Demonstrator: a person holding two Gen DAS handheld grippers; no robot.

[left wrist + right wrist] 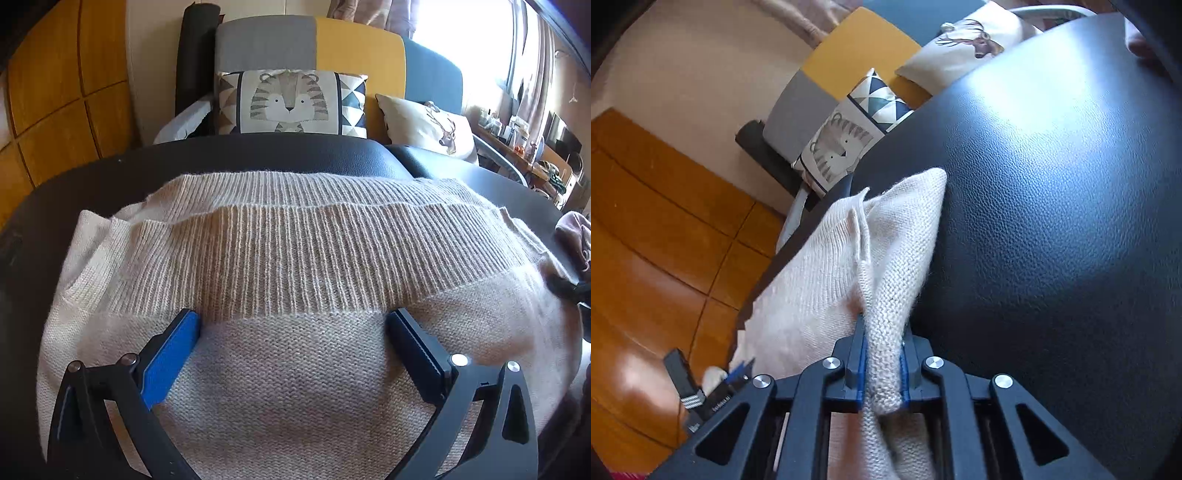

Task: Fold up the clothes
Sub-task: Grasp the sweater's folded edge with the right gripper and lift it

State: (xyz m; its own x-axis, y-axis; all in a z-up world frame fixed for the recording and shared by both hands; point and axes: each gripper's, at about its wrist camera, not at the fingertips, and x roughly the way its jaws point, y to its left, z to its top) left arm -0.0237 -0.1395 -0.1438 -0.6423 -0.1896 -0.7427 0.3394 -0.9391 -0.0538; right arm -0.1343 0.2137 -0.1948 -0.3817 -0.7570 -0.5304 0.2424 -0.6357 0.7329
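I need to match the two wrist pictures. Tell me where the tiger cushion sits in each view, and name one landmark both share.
Left wrist: tiger cushion sits top centre, upright, behind the black table.
Right wrist: tiger cushion sits left of centre in the upper half, tilted, at the table's edge.
Shared landmark: the yellow sofa panel behind it.

— What stood behind the black table [258, 155]?
— A grey, yellow and blue sofa [354, 48] with a tiger cushion [290, 103], wooden panelling [55, 92] left, a bright window [465, 48] right.
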